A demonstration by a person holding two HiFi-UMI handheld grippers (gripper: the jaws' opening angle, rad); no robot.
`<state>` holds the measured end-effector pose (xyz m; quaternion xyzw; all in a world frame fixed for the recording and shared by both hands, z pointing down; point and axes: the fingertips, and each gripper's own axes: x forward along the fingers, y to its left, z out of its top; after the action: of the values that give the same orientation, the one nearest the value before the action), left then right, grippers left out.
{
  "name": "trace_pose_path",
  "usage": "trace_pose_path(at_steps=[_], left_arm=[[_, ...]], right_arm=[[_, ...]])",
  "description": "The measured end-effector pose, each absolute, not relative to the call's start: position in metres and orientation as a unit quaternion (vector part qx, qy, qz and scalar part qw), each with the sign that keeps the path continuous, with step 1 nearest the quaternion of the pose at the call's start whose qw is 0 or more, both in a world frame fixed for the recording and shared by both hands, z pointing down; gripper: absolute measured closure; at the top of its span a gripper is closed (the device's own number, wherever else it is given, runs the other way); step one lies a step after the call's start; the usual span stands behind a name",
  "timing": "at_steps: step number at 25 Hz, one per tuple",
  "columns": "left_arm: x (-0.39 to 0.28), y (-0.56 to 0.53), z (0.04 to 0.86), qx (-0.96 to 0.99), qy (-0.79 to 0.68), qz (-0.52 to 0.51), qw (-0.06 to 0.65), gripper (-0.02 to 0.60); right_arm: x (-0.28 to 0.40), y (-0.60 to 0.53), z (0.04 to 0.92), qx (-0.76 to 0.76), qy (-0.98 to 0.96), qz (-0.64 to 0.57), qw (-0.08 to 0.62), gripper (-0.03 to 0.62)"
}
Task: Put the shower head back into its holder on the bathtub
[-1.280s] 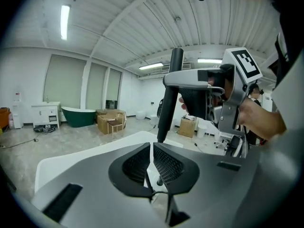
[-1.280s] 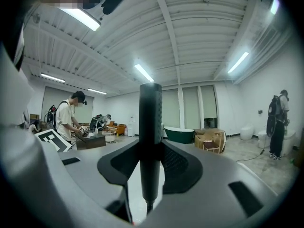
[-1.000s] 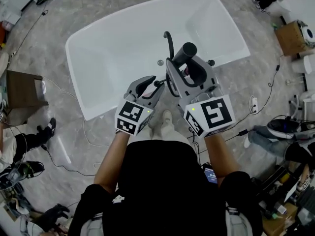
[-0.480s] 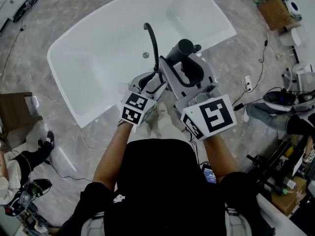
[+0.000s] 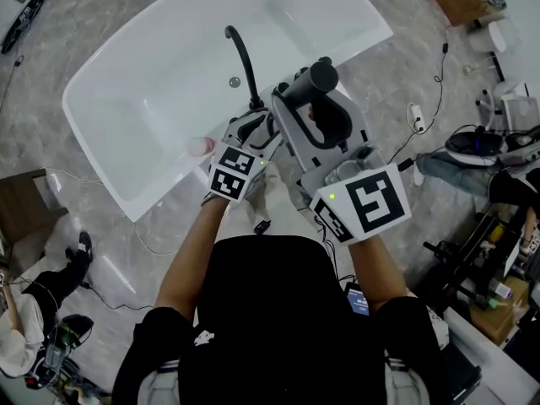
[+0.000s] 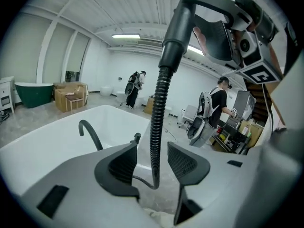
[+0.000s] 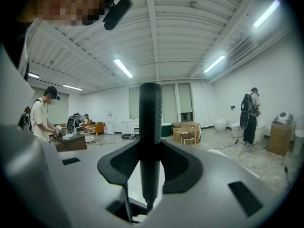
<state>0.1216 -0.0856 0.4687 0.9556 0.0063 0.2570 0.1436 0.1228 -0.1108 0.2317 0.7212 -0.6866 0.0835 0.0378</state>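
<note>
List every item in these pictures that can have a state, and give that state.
Shower head: out of its holder, held by its handle.
Right gripper: shut on the shower head.
Hose: hanging slack.
Left gripper: open, jaws have just been opening; hose between them, ungripped.
Tap: not running.
Bathtub: no water in it.

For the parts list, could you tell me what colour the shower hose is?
The shower hose is black and ribbed, clearest in the left gripper view.

- The right gripper (image 7: pixel 151 167) has both jaws pressed against the dark shower head (image 7: pixel 150 120), which stands upright at frame centre.
- A person (image 7: pixel 40 115) is at 9 o'clock, beside a table (image 7: pixel 71 142).
- A second person (image 7: pixel 250 115), wearing a backpack, is at 3 o'clock.
</note>
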Motion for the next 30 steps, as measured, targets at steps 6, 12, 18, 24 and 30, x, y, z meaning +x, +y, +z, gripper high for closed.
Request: trace_pose_path(at_steps=[6, 12, 18, 24, 30], left_arm=[[0.134, -0.067, 0.478, 0.955, 0.015, 0.265, 0.13, 0.432], [0.143, -0.05, 0.477, 0.957, 0.037, 0.258, 0.13, 0.426], [0.153, -0.049, 0.483, 0.956, 0.039, 0.262, 0.123, 0.489], [0.156, -0.054, 0.487, 0.955, 0.045, 0.266, 0.12, 0.508], [0.155, -0.061, 0.484, 0.955, 0.037, 0.267, 0.119, 0.509]], right_arm=[[0.138, -0.089, 0.235, 0.733, -0.673, 0.089, 0.036, 0.454], [0.144, -0.075, 0.235, 0.739, -0.666, 0.093, 0.034, 0.454], [0.158, -0.071, 0.239, 0.747, -0.657, 0.097, 0.032, 0.454], [0.167, -0.074, 0.244, 0.75, -0.652, 0.103, 0.03, 0.454], [0.176, -0.072, 0.243, 0.751, -0.651, 0.109, 0.025, 0.454]])
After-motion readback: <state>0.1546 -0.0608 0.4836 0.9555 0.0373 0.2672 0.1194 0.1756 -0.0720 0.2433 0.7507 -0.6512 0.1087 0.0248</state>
